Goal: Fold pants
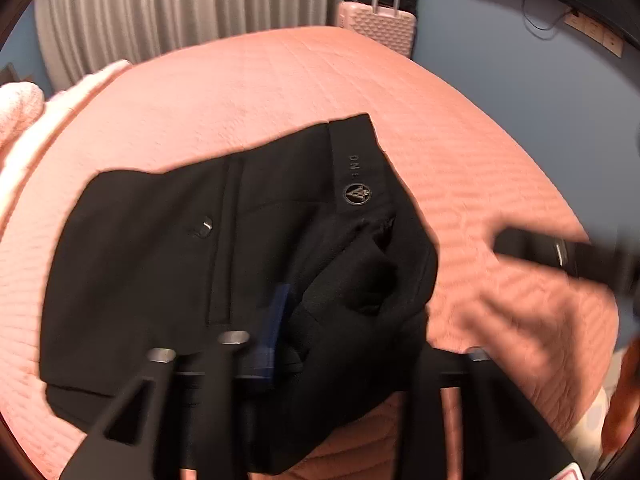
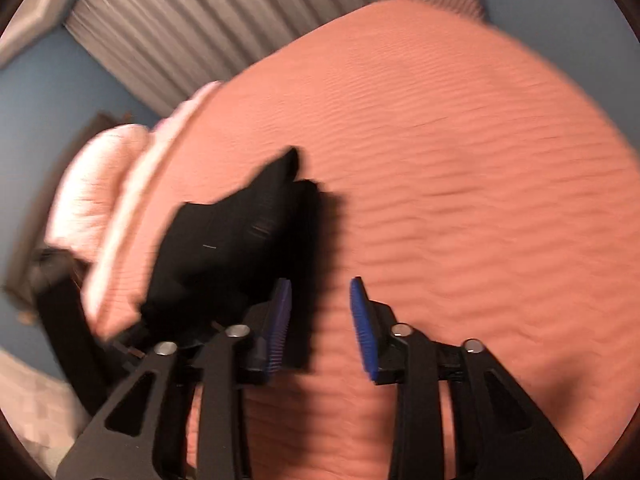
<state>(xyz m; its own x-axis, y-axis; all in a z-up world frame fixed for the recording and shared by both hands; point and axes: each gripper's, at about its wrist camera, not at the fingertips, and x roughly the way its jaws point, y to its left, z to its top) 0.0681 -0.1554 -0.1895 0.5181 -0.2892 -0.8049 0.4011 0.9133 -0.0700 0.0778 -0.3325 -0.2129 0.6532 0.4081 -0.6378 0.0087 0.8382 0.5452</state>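
Black pants (image 1: 208, 248) lie folded on the pink bedspread (image 1: 280, 92), waistband with a round logo toward the far right. My left gripper (image 1: 316, 340) hangs low over their near edge; black fabric bunches between its fingers and hides the right pad, so its grip is unclear. One blue pad (image 1: 276, 328) shows. My right gripper (image 2: 320, 324) is open and empty above the bare bedspread (image 2: 460, 200), with the pants (image 2: 224, 248) to its left. It shows blurred in the left wrist view (image 1: 560, 256), to the right of the pants.
White pillows (image 1: 20, 112) lie at the bed's left end. A pink suitcase (image 1: 376, 28) stands beyond the bed by a grey curtain (image 1: 160, 8). The wall (image 1: 540, 92) is blue.
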